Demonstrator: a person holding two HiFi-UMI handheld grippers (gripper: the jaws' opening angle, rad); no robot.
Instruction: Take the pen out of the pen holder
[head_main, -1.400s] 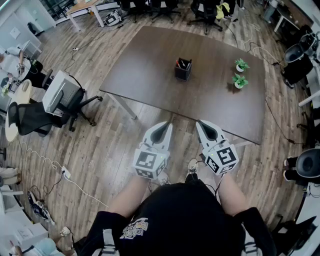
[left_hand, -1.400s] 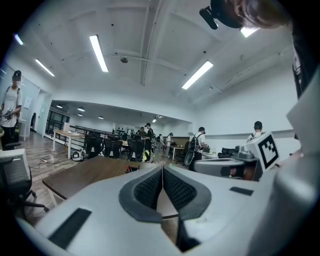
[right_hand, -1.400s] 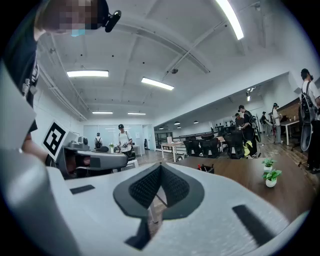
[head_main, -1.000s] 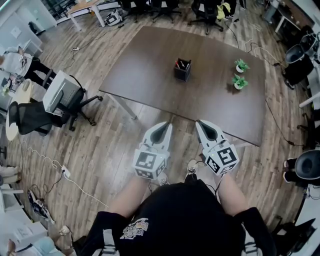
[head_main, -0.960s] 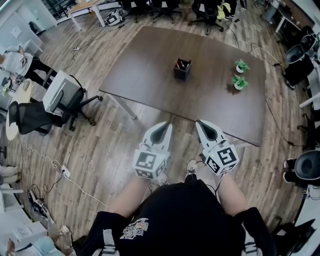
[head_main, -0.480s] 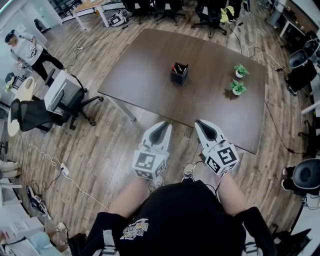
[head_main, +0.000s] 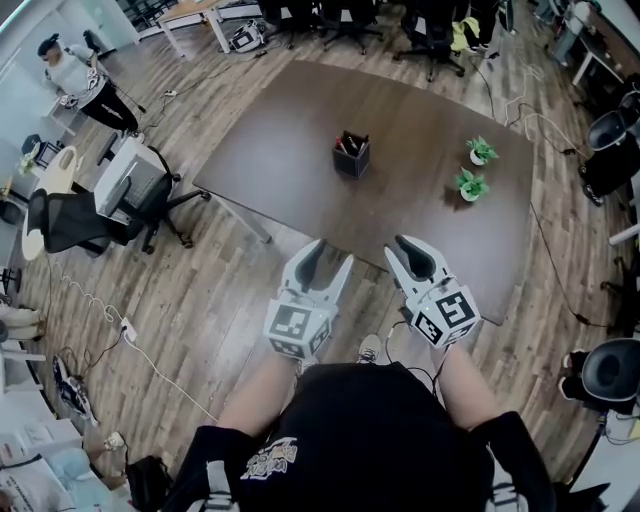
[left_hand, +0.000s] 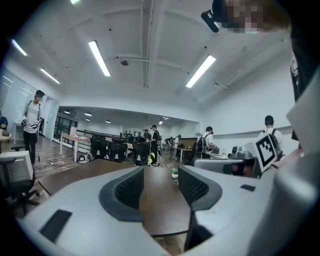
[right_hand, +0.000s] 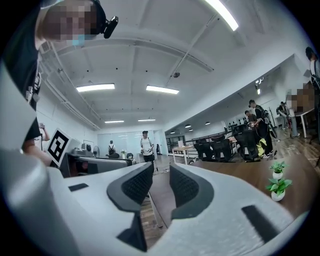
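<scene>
The black pen holder stands upright near the middle of the dark wooden table, with several pens sticking out of its top. Both grippers hang in front of the table's near edge, well short of the holder. My left gripper has its jaws opening with nothing between them; in the left gripper view my left gripper frames only bare tabletop. My right gripper is also opening and empty, and in the right gripper view my right gripper looks past the table's corner. Neither gripper view shows the holder.
Two small potted plants stand on the table's right side, and both plants show in the right gripper view. An office chair and a grey cabinet stand left of the table. A person walks at far left.
Both grippers' jaws went from shut to apart. The person holding them has stepped closer to the table, so the grippers now reach its near edge. The person at far left has walked on.
</scene>
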